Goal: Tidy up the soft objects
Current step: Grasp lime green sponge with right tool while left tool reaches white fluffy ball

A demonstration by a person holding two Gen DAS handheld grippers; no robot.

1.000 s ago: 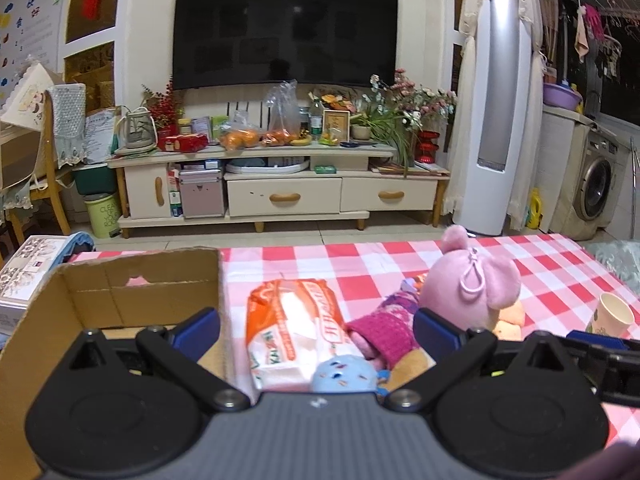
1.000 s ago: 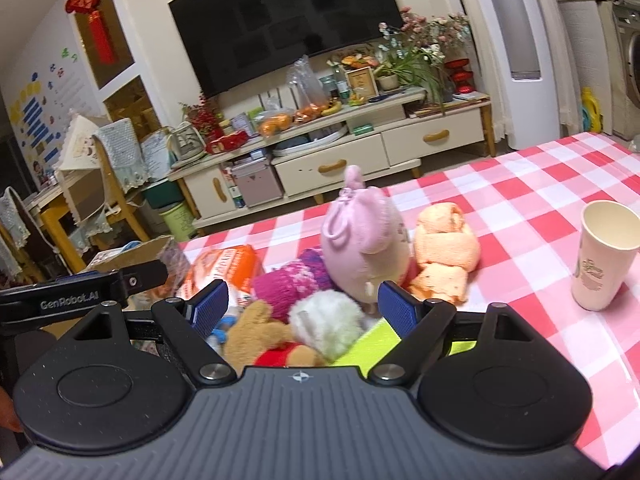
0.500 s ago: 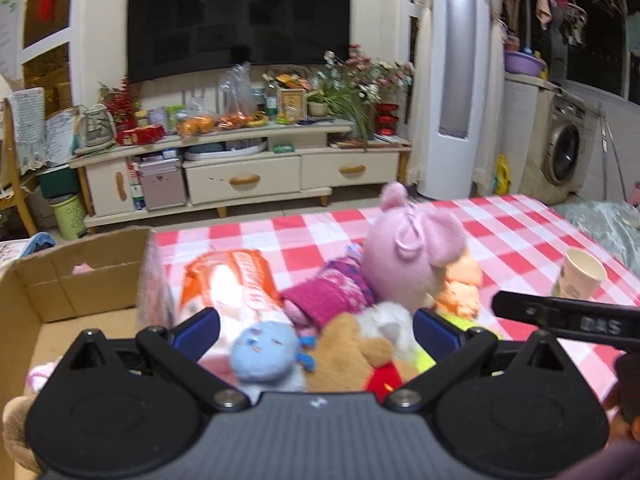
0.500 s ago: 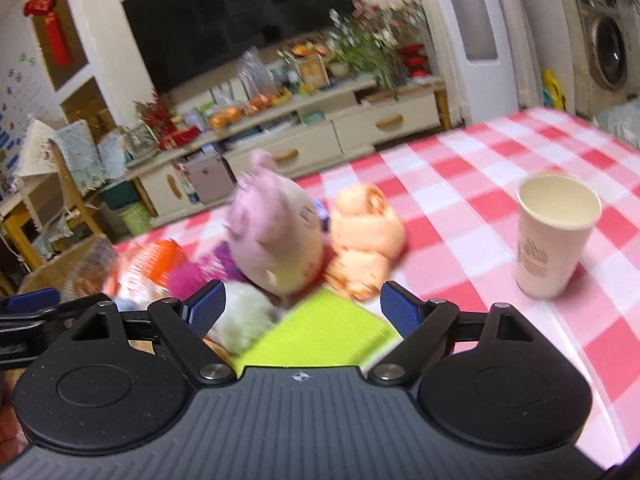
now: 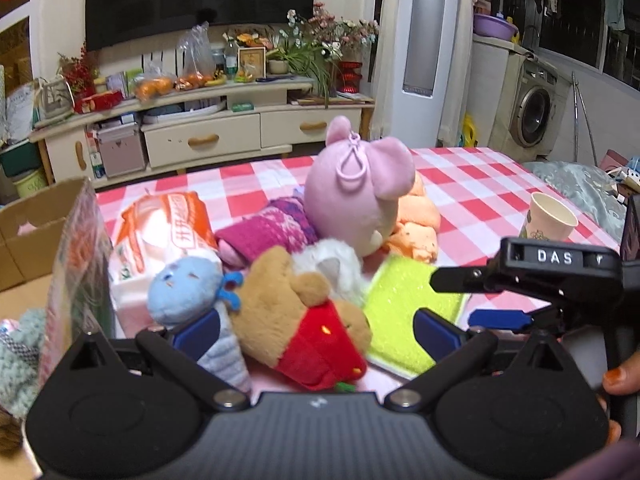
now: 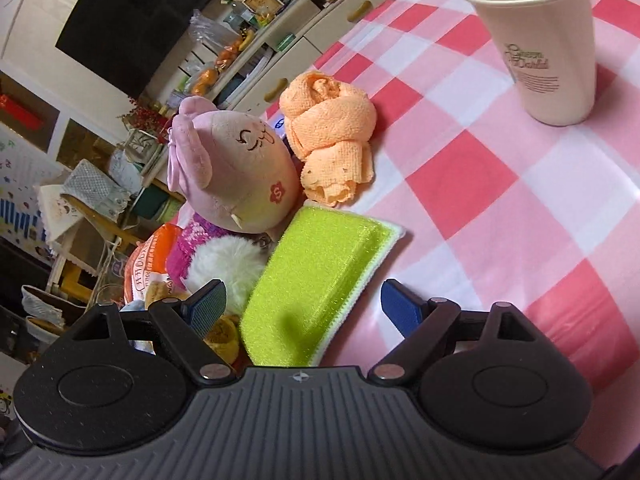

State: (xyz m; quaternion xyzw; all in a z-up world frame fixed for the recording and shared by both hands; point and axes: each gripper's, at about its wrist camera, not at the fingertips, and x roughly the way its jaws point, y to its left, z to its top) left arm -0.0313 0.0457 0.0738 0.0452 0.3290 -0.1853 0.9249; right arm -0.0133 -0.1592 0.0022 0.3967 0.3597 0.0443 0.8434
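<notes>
Lime-green and flat, the sponge pad [image 6: 320, 276] lies on the checked tablecloth [image 6: 500, 208] at the near edge of the soft-toy pile, its long axis running away from the right gripper [image 6: 308, 308] toward the orange cloth roll [image 6: 332, 136]. That gripper is plainly the nearer one, jaws spread wide to either side of the pad's near end, clamping nothing. The left gripper [image 5: 316, 330], also spread and empty, faces the brown bear [image 5: 300, 312] beside the pad, with the cardboard box [image 5: 24, 232] at the table's left edge.

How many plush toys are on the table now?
4: pink plush at the back, brown bear in front, blue plush left of the bear, white fluffy toy between them. Others may be hidden.
</notes>
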